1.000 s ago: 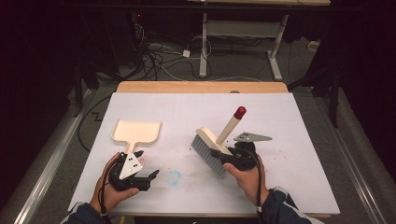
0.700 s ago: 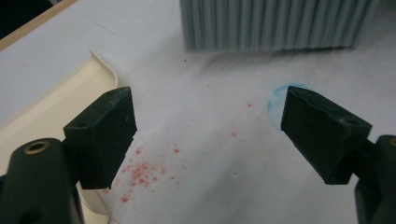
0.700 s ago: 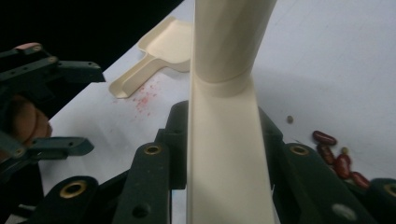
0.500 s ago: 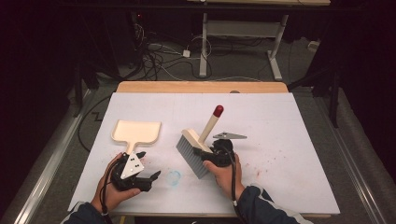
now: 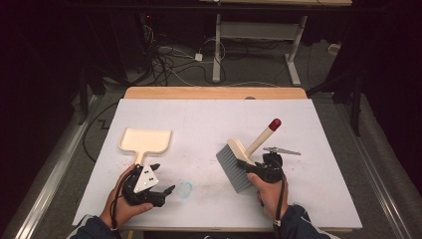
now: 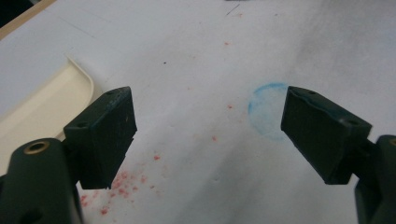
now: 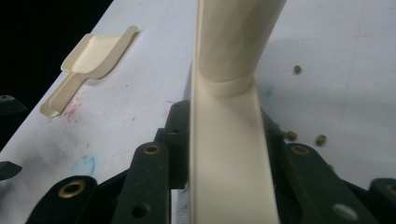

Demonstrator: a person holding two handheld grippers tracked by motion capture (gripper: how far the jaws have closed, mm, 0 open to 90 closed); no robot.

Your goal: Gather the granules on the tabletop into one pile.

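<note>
High view: right tool grasping brush; left tool released, near table's front edge.

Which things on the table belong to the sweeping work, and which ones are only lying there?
Belong to the job:
- brush, clamped in the right tool
- cream dustpan, lying beside the open left tool
- small dark pellets on the white table

Just there:
- blue ring mark
- red specks
- cables on the floor
</note>
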